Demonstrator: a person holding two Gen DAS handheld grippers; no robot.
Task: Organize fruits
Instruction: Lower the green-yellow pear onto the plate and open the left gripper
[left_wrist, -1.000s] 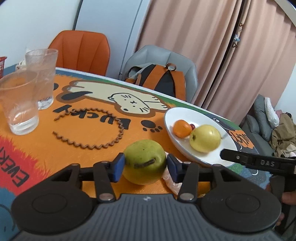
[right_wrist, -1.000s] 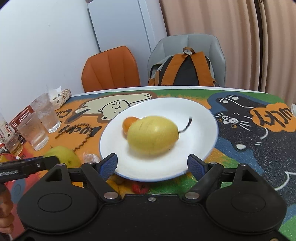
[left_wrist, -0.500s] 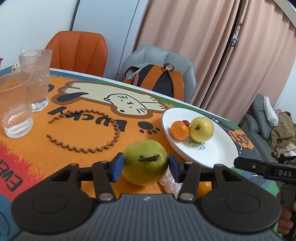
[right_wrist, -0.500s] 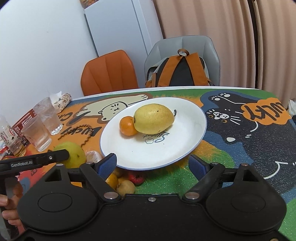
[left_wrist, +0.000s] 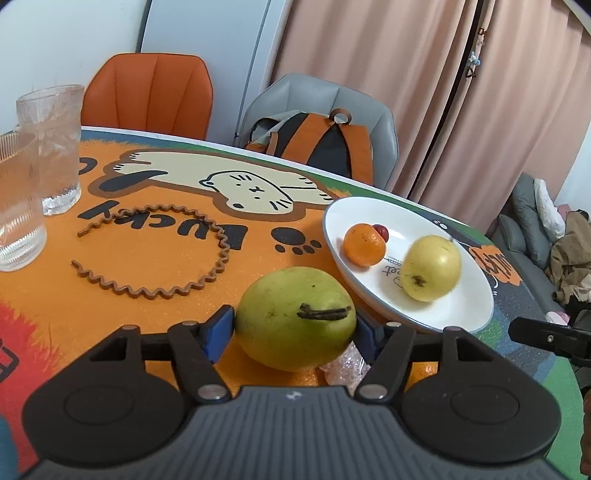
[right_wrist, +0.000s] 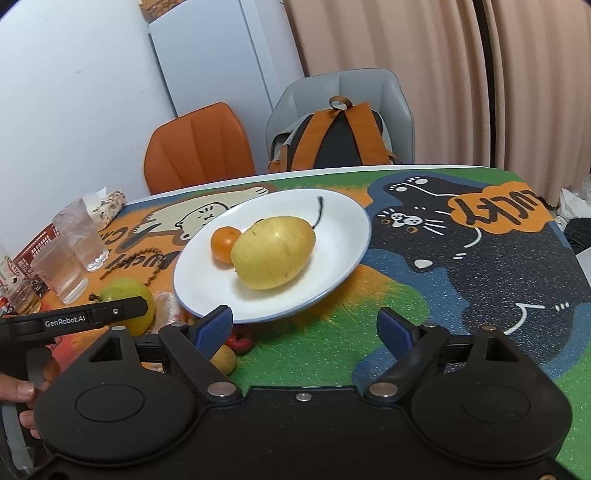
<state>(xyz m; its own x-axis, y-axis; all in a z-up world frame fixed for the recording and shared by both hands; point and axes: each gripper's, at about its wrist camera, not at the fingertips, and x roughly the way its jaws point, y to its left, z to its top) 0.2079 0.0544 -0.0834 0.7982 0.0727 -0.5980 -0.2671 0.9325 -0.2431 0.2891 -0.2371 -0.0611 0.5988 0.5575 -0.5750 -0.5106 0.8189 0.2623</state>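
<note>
The left gripper (left_wrist: 293, 325) is opening its jaws around the green pear (left_wrist: 294, 317) sitting on the table (left_wrist: 147, 266) beside the white plate (left_wrist: 461, 314). The right gripper (right_wrist: 304, 326) is hanging spread and empty before the plate's near rim, the yellow pear (right_wrist: 272, 256) and orange (right_wrist: 224, 243) lying on the plate

A green pear (left_wrist: 293, 317) sits at lower centre; the white plate (left_wrist: 454, 310) with a blue-grey rim holds a yellow pear (left_wrist: 431, 267) and an orange tangerine (left_wrist: 364, 244). The tablecloth (left_wrist: 147, 266) is orange with a cream cartoon cat, and green and dark blue toward the right.
</note>
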